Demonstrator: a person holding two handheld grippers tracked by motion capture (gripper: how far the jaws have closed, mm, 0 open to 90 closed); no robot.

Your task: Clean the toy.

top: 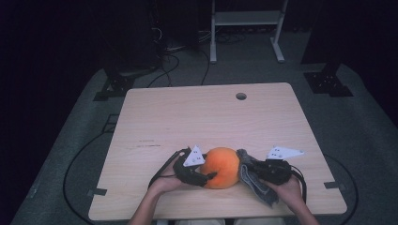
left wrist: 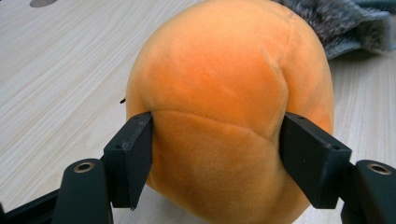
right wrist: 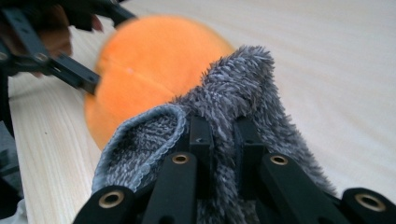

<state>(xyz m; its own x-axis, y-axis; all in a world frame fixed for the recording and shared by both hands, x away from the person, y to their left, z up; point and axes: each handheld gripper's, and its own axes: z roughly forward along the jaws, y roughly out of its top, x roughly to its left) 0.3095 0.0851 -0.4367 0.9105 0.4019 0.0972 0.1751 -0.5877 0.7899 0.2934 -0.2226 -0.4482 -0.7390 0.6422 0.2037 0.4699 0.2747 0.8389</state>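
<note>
Plush ball (top: 220, 167), orange, round and velvety with stitched seams, sits near the front edge of a pale wood-grain table (top: 197, 117) with a round hole (top: 241, 96) toward its far side; dark carpet, cables and a white metal frame (top: 246, 28) lie beyond. At its left, the left gripper (top: 210, 177) pinches the ball's sides between its black jaws. At its right, the right gripper (top: 251, 167) is clamped on a shaggy grey cloth (top: 256, 185) that touches the ball.

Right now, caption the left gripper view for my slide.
Left tongs clamp an orange plush ball on the wooden table, grey fuzzy cloth behind.
</note>
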